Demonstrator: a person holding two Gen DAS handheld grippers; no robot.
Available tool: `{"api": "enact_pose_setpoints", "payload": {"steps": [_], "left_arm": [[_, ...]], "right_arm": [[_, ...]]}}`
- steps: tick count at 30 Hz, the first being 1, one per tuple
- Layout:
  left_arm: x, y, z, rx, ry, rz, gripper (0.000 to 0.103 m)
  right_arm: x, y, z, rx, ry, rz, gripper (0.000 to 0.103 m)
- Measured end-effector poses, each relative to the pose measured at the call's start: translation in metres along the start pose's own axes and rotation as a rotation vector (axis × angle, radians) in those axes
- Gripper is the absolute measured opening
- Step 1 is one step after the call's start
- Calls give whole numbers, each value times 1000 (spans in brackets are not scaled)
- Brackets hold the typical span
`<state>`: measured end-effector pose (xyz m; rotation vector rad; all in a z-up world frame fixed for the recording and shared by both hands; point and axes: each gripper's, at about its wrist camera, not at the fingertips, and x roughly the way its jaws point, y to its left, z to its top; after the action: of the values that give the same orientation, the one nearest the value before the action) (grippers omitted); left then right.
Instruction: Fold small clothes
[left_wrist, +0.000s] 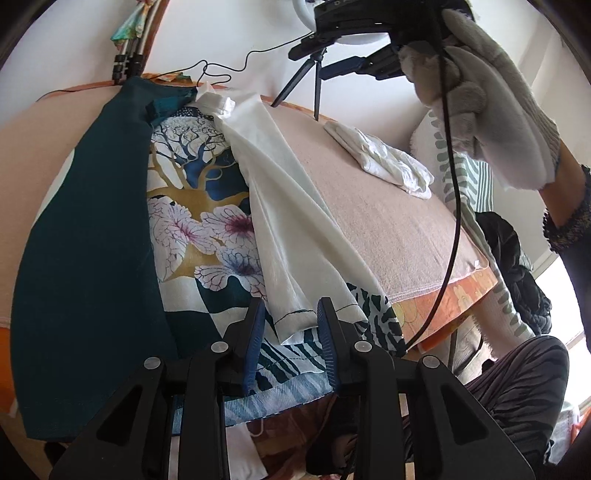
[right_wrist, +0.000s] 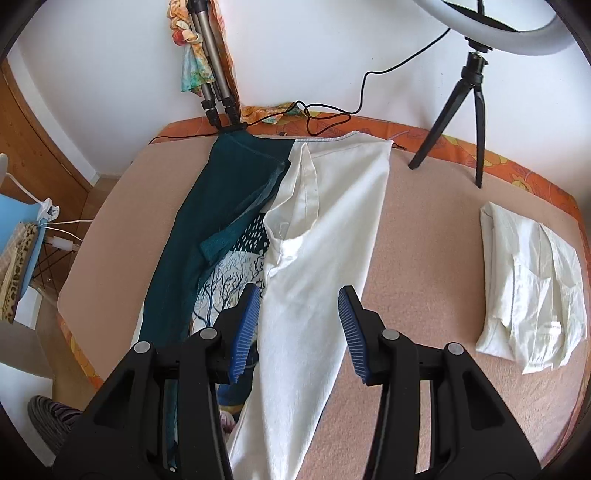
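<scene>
A long garment lies along the beige blanket: a teal side, a middle panel printed with a tree and flowers, and a white side folded over the print. My left gripper is open at the near end, with the white hem lying loose between its blue pads. My right gripper hangs open above the white side, gripping nothing. In the left wrist view a gloved hand holds it high at the top right.
A folded white garment lies at the right of the blanket. A ring light on a small black tripod stands at the back right, its cable trailing along the back edge. Taller tripod legs stand behind the teal side.
</scene>
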<state>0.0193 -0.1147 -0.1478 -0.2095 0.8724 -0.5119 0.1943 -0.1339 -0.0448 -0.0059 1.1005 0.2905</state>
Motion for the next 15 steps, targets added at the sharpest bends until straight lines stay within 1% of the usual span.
{"api": "enact_pose_setpoints", "payload": {"steps": [2, 4, 7, 10, 12, 15], "left_arm": [[0, -3, -1, 27, -7, 11, 27], [1, -3, -2, 39, -16, 7, 27], [3, -4, -4, 51, -14, -26, 2], [-3, -2, -5, 25, -27, -57, 3], [-10, 4, -4, -14, -37, -76, 3], [-22, 16, -3, -72, -56, -81, 3]], "right_arm": [[-19, -5, -26, 0, -18, 7, 47], [-35, -9, -54, 5, -36, 5, 47], [-47, -14, -98, 26, -31, 4, 47], [-49, -18, -142, 46, -6, 9, 47], [-45, -18, -167, 56, 15, 18, 47], [-43, -12, -198, 29, 34, 12, 47]]}}
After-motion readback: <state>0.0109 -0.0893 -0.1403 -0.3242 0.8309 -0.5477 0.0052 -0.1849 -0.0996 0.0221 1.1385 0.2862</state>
